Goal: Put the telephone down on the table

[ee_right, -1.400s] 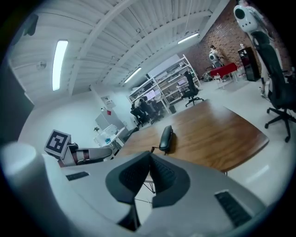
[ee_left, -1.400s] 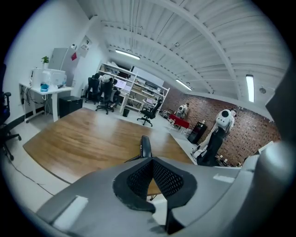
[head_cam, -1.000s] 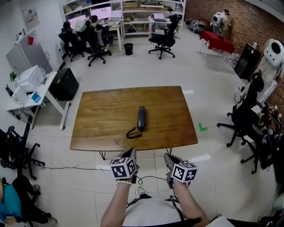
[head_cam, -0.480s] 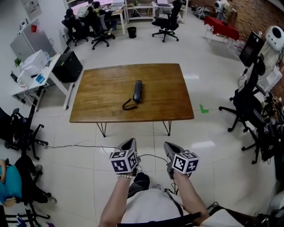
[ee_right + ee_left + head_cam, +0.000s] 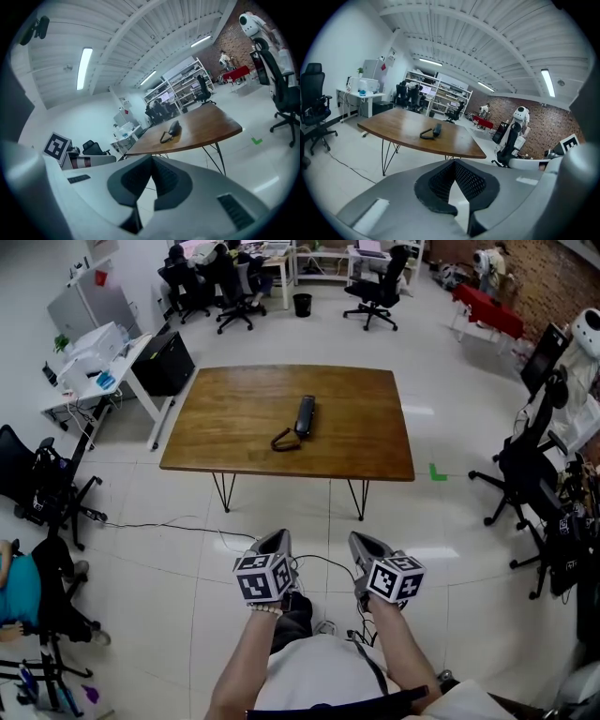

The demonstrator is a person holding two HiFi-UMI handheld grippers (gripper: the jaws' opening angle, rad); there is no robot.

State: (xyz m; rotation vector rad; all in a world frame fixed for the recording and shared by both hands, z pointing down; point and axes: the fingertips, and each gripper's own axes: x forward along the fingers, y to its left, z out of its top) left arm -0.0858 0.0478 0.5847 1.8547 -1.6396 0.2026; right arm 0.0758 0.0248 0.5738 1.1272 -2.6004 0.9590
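Telephone (image 5: 305, 415) spotted lying flat near the middle of the wooden table (image 5: 234, 418), upper centre of the head view, lengthwise toward the far edge. Caught its black cord (image 5: 284, 441) curled in a loop just beside the lower left end, resting on the tabletop too. Found the left gripper (image 5: 274, 540) and the right gripper (image 5: 362, 542) down at the bottom centre of that frame, side by side over the pale floor, well apart from the table and pointing toward it. Looked along the left gripper (image 5: 453, 162) in its own view: jaws pressed together at the tips, nothing held, nothing between them. Picked out the telephone (image 5: 437, 129) on the table (image 5: 393, 123) beyond, left of centre. Same story in the right gripper view: right gripper (image 5: 151, 158) closed tight and empty, telephone (image 5: 174, 126) small on the table (image 5: 211, 123) above the jaws, right of centre. Noted a thin cable (image 5: 150, 524) trailing over the floor tiles at left, a green tape mark (image 5: 436, 472) right of the table, a black bin (image 5: 302, 304) at top centre, an office chair (image 5: 375, 294) just right of it, and a red table (image 5: 487, 313) in the upper right corner.
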